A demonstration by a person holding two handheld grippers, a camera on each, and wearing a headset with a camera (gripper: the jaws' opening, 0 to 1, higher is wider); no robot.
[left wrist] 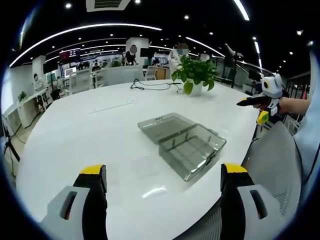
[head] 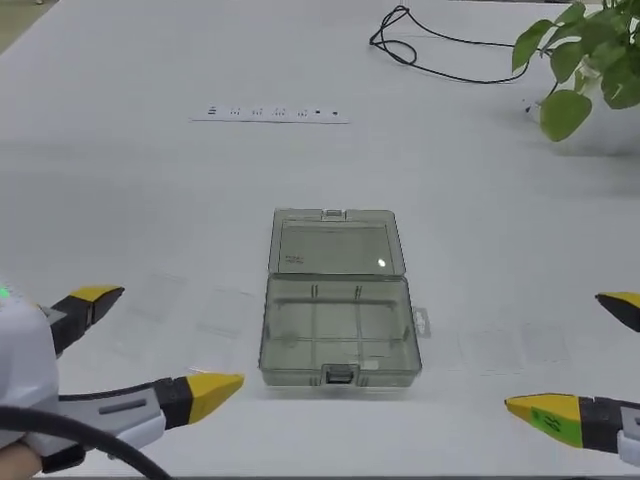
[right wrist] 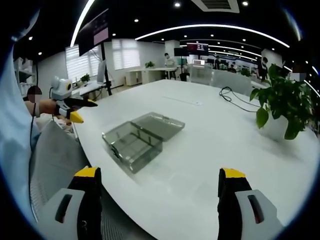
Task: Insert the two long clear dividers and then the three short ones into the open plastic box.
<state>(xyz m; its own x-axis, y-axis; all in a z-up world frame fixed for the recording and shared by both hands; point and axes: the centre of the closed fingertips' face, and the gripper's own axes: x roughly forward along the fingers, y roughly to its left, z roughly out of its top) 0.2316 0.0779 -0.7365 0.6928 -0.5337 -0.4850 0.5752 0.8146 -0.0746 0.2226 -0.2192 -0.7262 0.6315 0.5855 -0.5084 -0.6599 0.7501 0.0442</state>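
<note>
Pickup not begun: box [head: 338, 340] open on the counter [head: 150, 180], faint clear dividers [head: 225, 315] flat either side. Left claw [head: 160, 340] and right claw [head: 575, 355] gape empty; next, pinch a long divider's edge.

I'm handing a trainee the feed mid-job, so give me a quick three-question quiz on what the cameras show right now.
1. True or false: the plastic box on the table has its lid shut.
2. Which lies nearest the plant? A) the cable B) the power strip C) the plastic box
3. Fill in: the left gripper and the right gripper both have jaws ____ and hold nothing.
Key: 1 false, the lid lies open; 2 A; 3 open.
</note>
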